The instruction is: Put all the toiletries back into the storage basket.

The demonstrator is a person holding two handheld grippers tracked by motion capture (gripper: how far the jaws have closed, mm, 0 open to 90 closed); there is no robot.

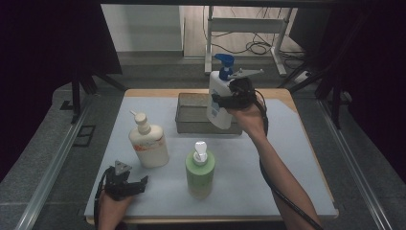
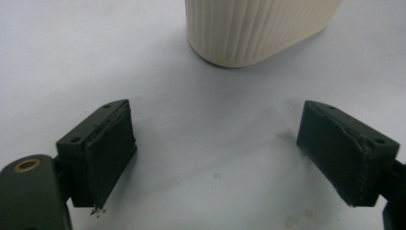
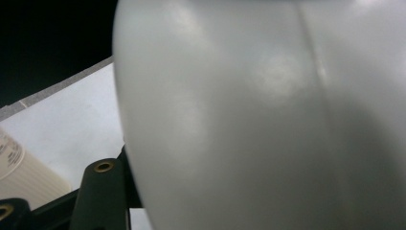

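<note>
On the grey-topped wooden table (image 1: 287, 158) a rectangular wire-mesh metal basket (image 1: 191, 115) sits toward the far edge, near the middle. The white pump bottle with a blue dispenser head (image 1: 219, 96) is held above the basket's right end, clear of the table, clamped in the right gripper (image 1: 225, 100) from its right side. The cream ribbed pump bottle (image 1: 148, 143) stands left of centre, in front of the basket. The green pump bottle with a white head (image 1: 200, 172) stands right of it (and nearer the front edge). The left gripper (image 1: 139, 184) rests at the front left corner, just before the cream bottle, jaws apart and holding nothing.
</note>
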